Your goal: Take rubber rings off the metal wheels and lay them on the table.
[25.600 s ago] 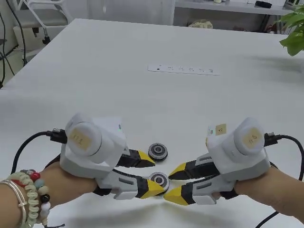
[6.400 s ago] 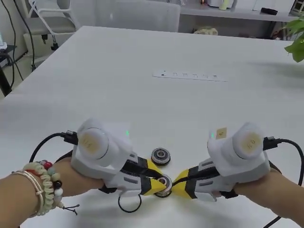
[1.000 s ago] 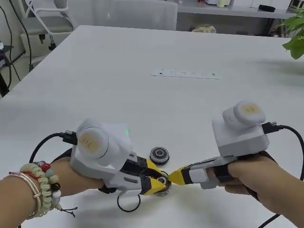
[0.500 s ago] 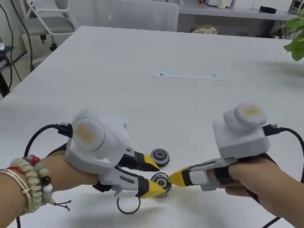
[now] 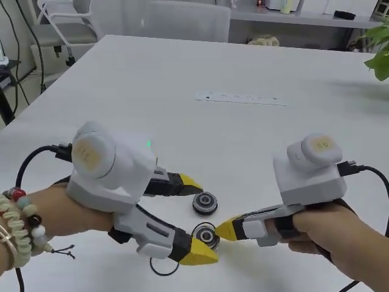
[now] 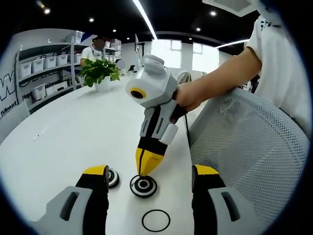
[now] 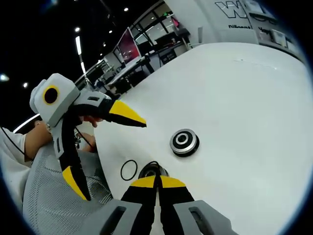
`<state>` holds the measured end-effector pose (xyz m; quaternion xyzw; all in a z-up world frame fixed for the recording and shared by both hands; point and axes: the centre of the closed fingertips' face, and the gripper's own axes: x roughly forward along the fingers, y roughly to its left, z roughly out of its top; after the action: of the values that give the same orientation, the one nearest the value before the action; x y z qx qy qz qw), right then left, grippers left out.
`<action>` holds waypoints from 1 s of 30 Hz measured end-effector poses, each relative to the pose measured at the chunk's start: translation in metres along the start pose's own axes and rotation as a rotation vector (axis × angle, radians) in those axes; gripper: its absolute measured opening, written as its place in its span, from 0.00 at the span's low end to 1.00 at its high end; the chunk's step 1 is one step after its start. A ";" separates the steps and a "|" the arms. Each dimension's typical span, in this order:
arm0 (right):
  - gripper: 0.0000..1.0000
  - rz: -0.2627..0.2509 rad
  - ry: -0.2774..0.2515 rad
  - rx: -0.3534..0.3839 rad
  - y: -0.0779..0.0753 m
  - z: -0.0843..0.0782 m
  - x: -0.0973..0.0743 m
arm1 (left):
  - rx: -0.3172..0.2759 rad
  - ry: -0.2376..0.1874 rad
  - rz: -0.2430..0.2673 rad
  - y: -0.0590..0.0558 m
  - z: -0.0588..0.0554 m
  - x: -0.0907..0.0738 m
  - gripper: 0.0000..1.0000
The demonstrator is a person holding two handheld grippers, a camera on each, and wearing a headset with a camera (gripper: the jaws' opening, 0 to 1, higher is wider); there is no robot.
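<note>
Two metal wheels lie near the table's front edge. My left gripper (image 5: pixel 205 219) (image 6: pixel 150 170) stands open wide over the nearer wheel (image 5: pixel 202 235) (image 6: pixel 143 186) (image 7: pixel 148 173) without touching it. My right gripper (image 5: pixel 220 230) (image 7: pixel 157 181), turned on its side, is shut with its tips at that wheel's rim, where a thin black rubber ring (image 7: pixel 152 163) stands off the metal. The second wheel (image 5: pixel 205 202) (image 6: pixel 112 177) (image 7: pixel 184 141) lies just beyond, untouched. A loose rubber ring (image 5: pixel 157 271) (image 6: pixel 142 220) (image 7: pixel 121 170) lies flat on the table beside the nearer wheel.
A white power strip (image 5: pixel 246 98) lies flat at mid table. A potted plant (image 5: pixel 380 48) stands at the far right and an office chair (image 5: pixel 61 24) at the far left. A mesh chair back (image 6: pixel 254 142) is behind the front edge.
My left gripper, shut on the nearer wheel a second ago, has opened wide and let it go. The right gripper stays shut at the wheel's rim.
</note>
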<state>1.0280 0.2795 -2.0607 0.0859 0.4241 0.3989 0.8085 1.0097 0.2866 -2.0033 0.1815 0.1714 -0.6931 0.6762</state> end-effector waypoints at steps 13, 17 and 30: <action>0.00 0.006 -0.006 -0.010 0.001 0.002 0.000 | 0.044 -0.029 0.023 -0.008 0.029 -0.033 0.81; 0.00 0.008 -0.011 -0.012 0.002 0.004 0.000 | 0.054 -0.029 0.042 -0.010 0.030 -0.045 0.83; 0.00 0.026 -0.028 -0.017 0.007 0.010 -0.001 | 0.005 -0.013 0.169 -0.015 0.012 -0.082 0.86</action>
<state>1.0310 0.2852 -2.0503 0.0902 0.4080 0.4118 0.8098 0.9964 0.3532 -1.9535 0.1922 0.1494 -0.6353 0.7328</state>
